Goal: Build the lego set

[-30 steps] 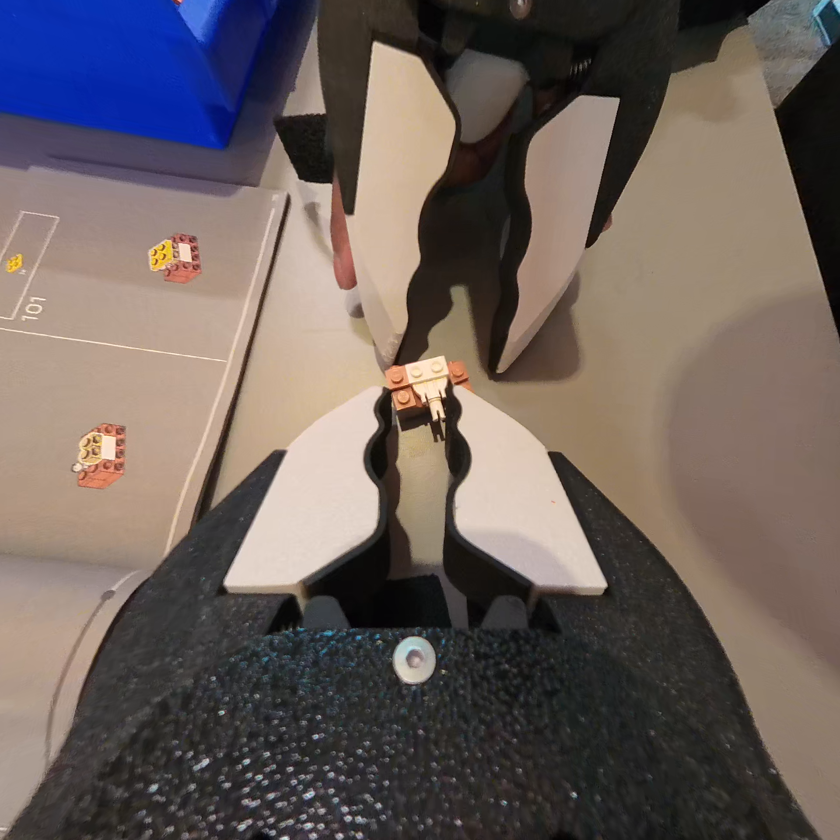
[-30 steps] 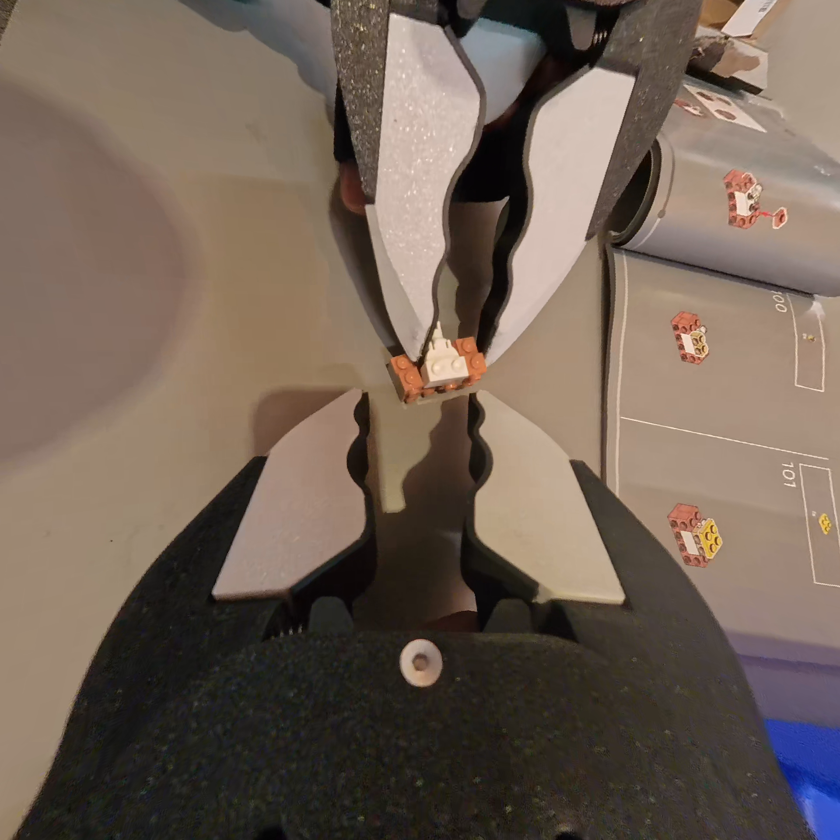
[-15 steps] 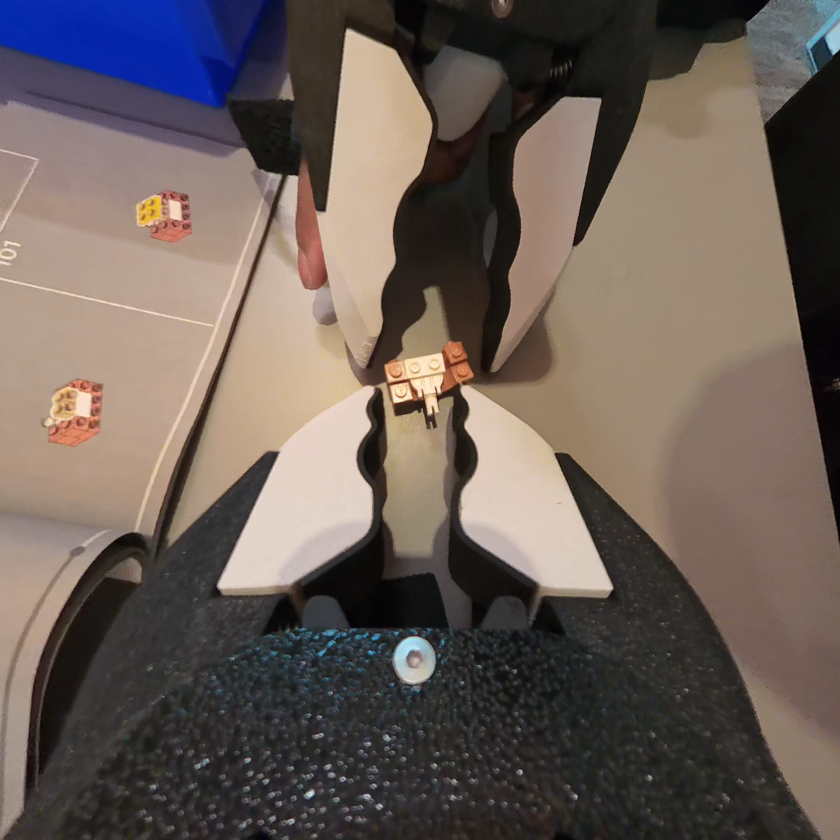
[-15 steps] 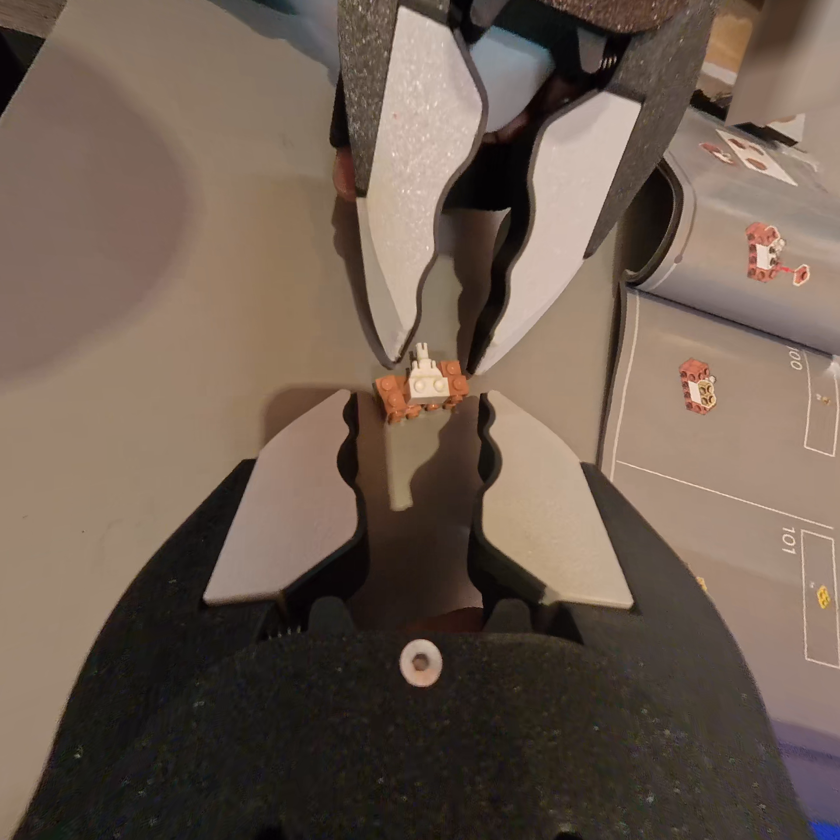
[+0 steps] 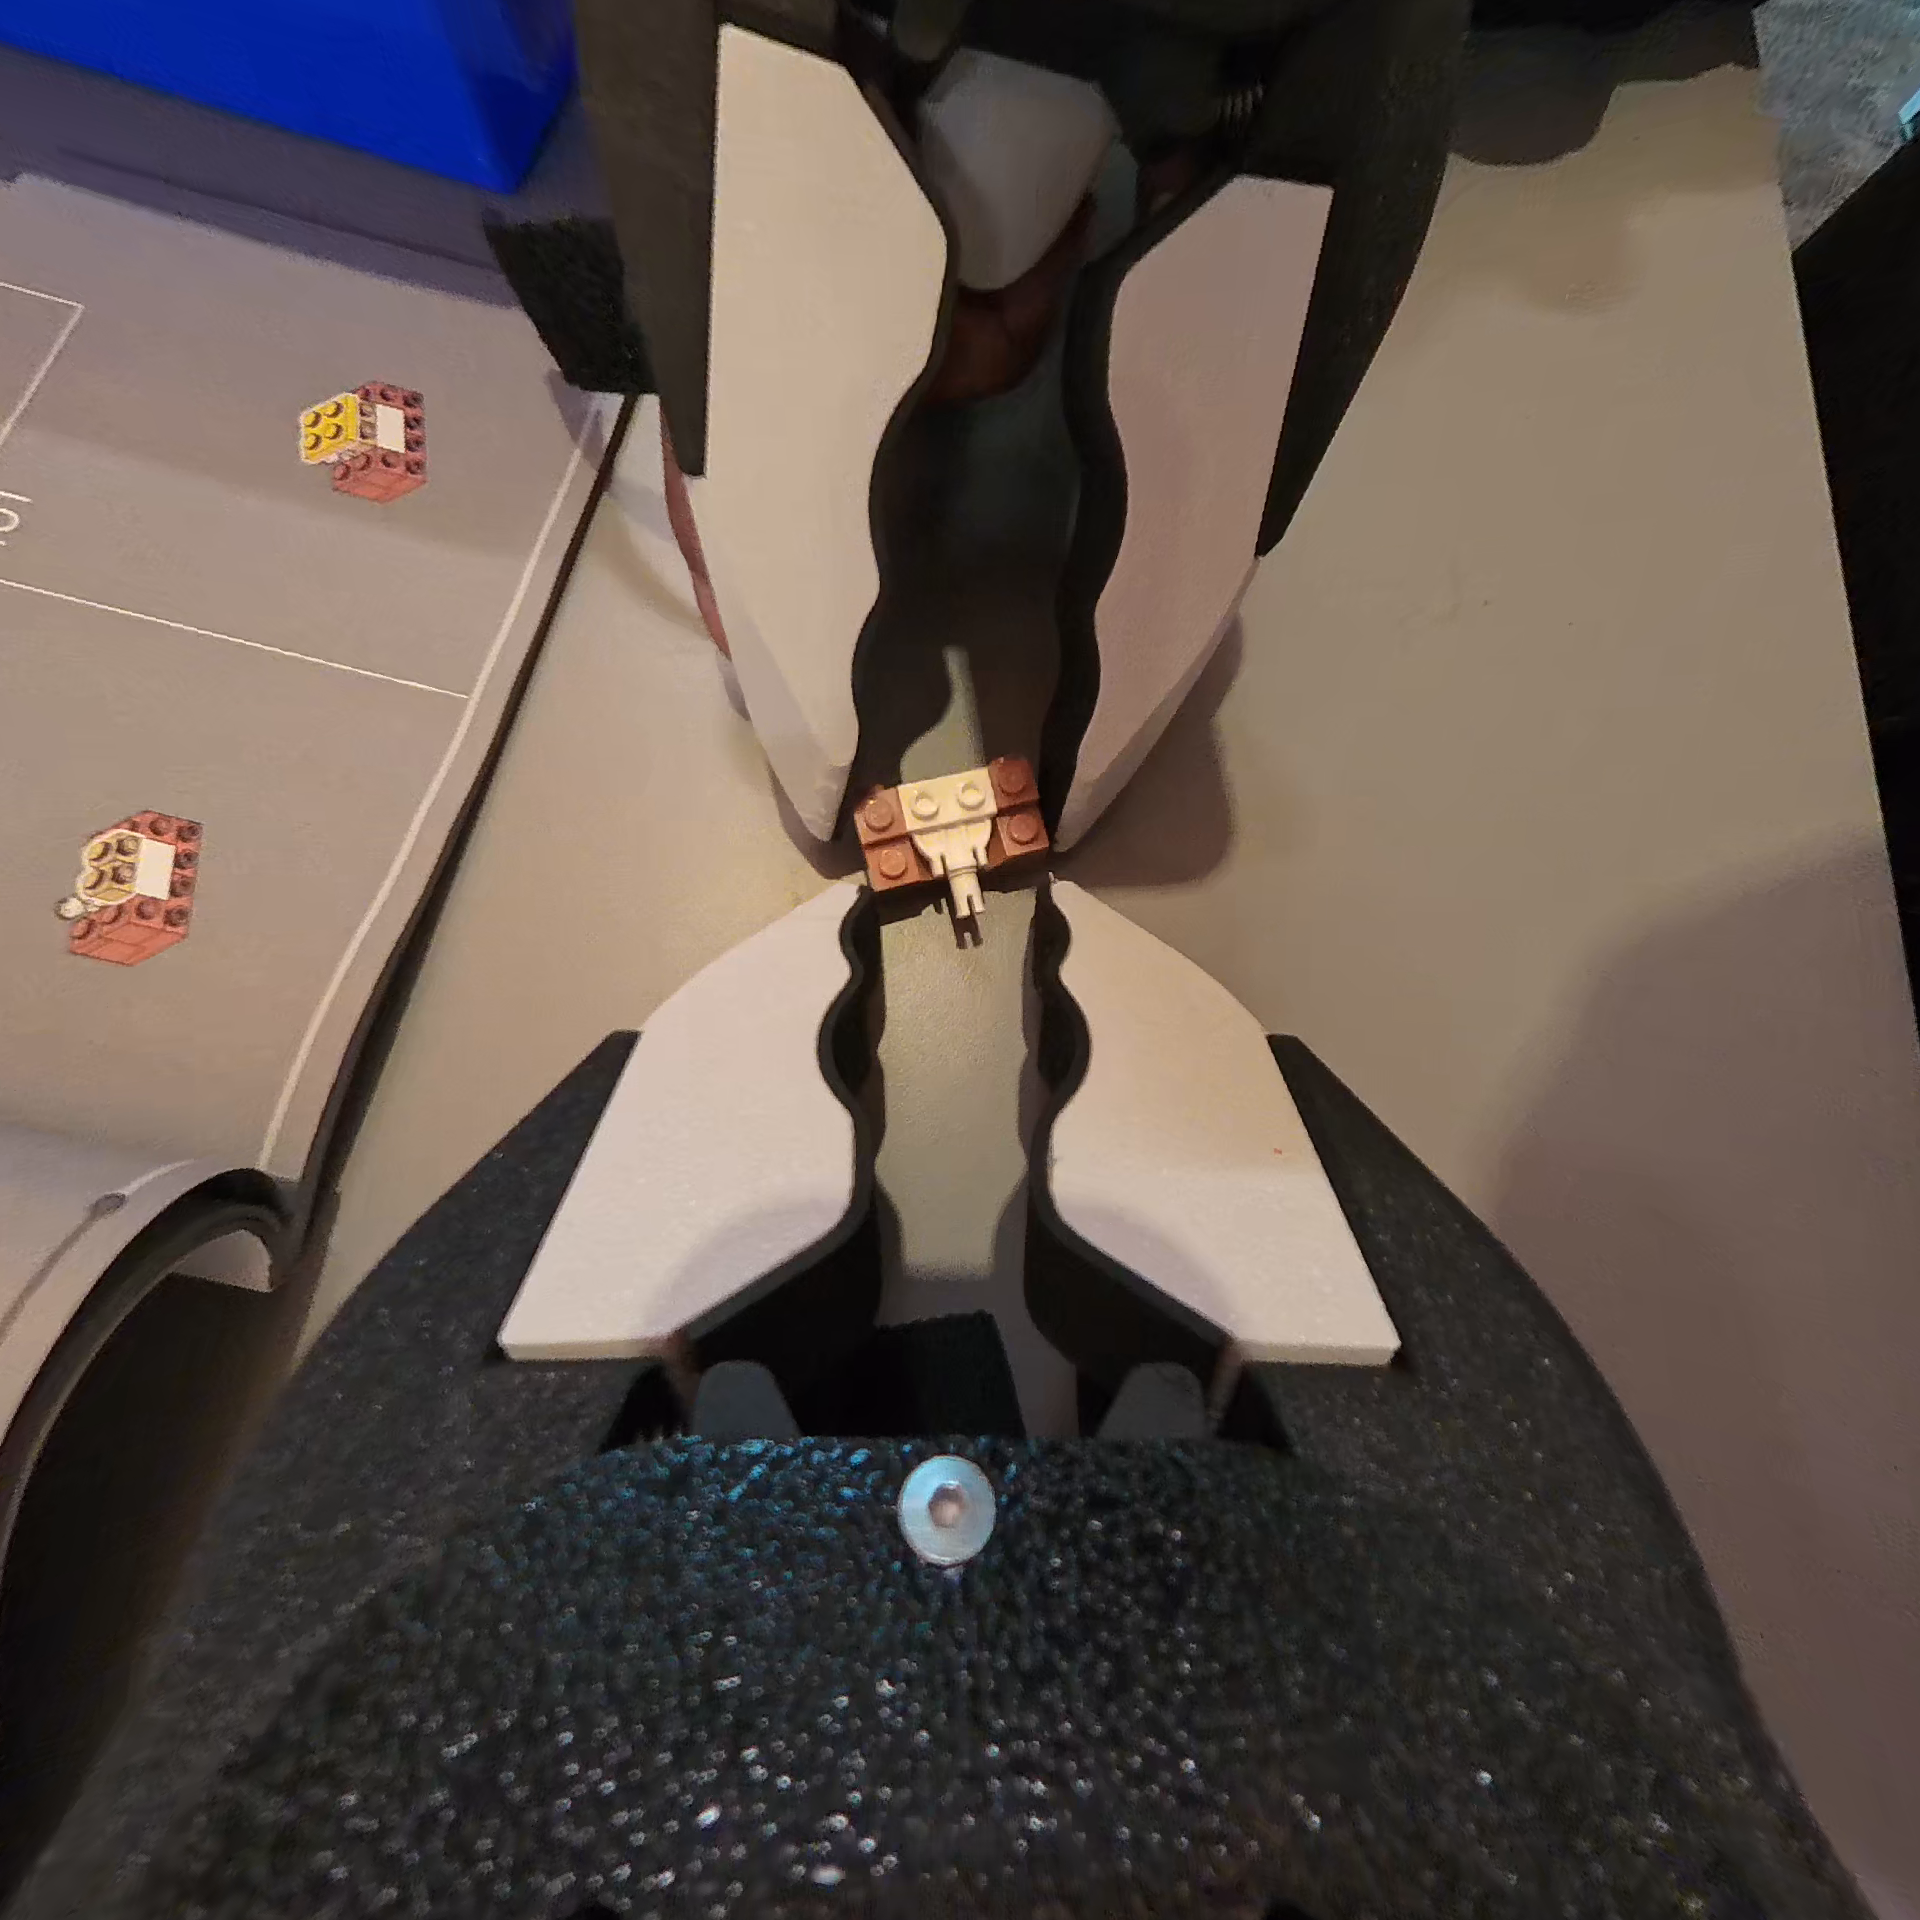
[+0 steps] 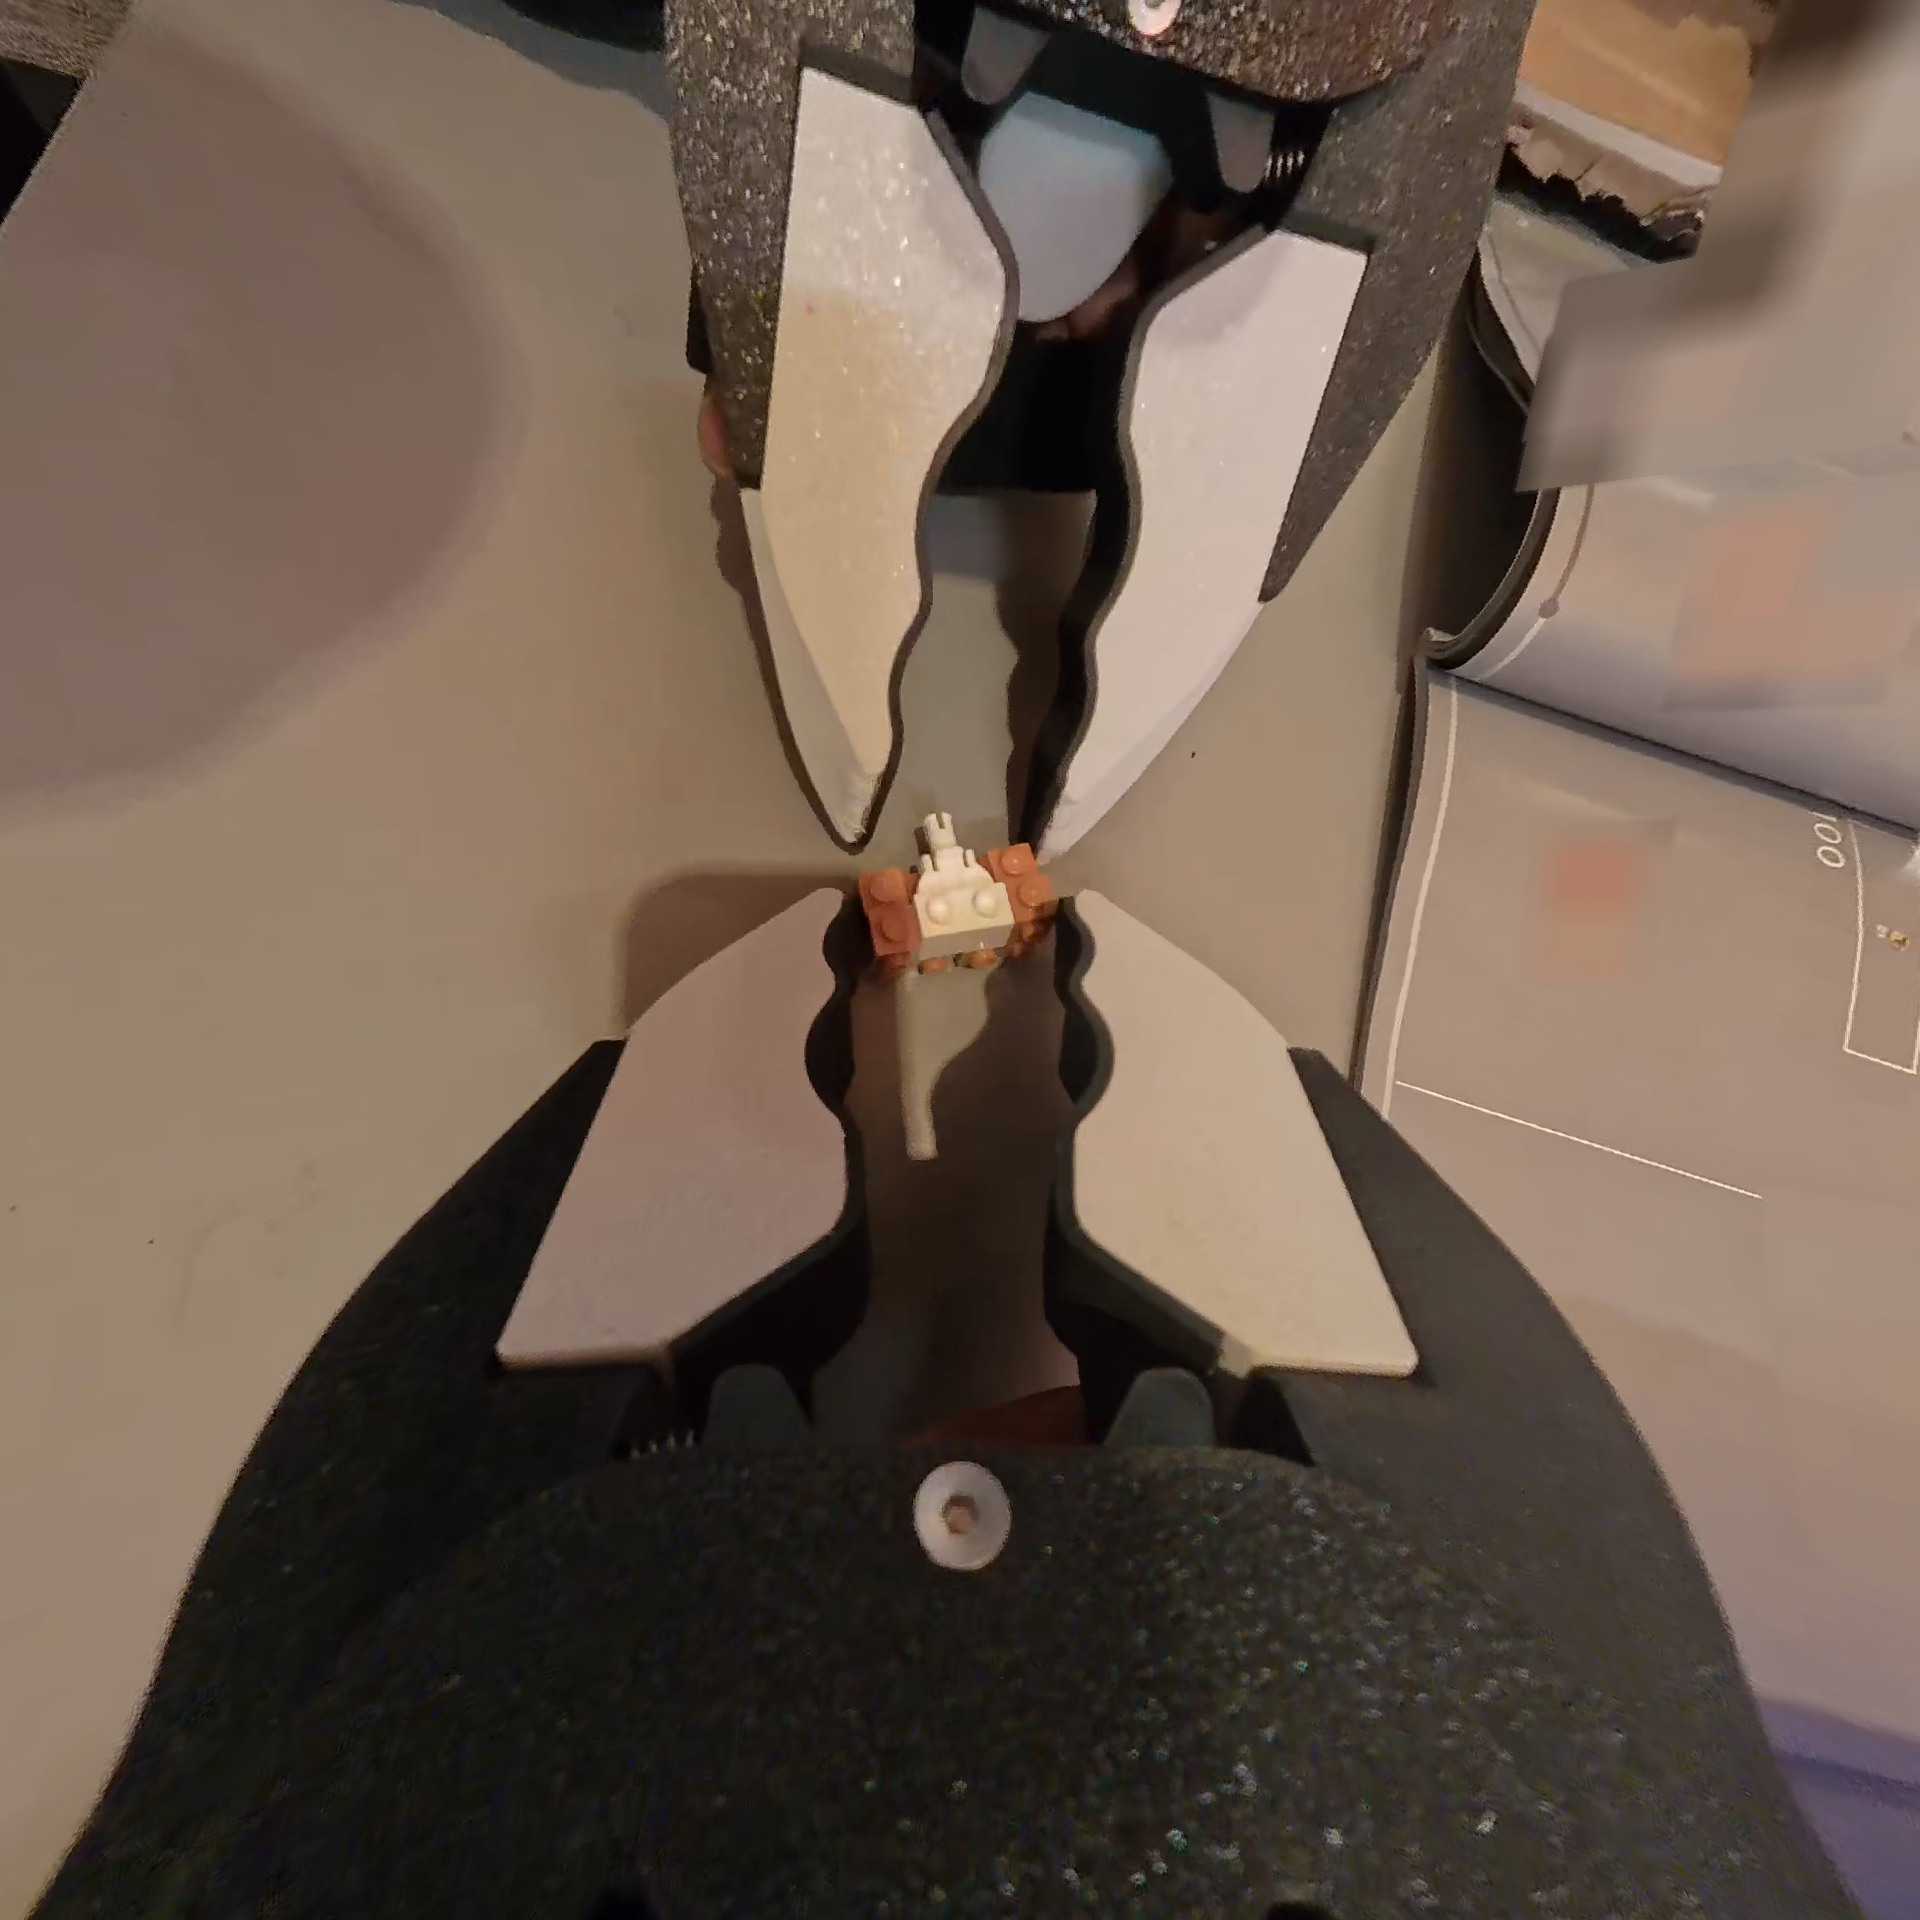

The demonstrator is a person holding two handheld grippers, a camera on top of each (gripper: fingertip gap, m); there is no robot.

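So I've got both grippers nose to nose over the beige table [image 5: 1455,831], with a little brick assembly [image 5: 948,834] caught between them: brown bricks with a white piece on top whose thin peg points back toward my left gripper [image 5: 948,894]. The right gripper [image 6: 961,914] looks clamped on it, pads against the brown ends (the brick sits tilted, seemingly lifted off the table, though I can't be sure from these angles). My left gripper is spread, its tips just short of the brick. A grey instruction sheet [image 5: 208,675] with printed brick pictures lies alongside, with a blue box [image 5: 312,83] beyond it.
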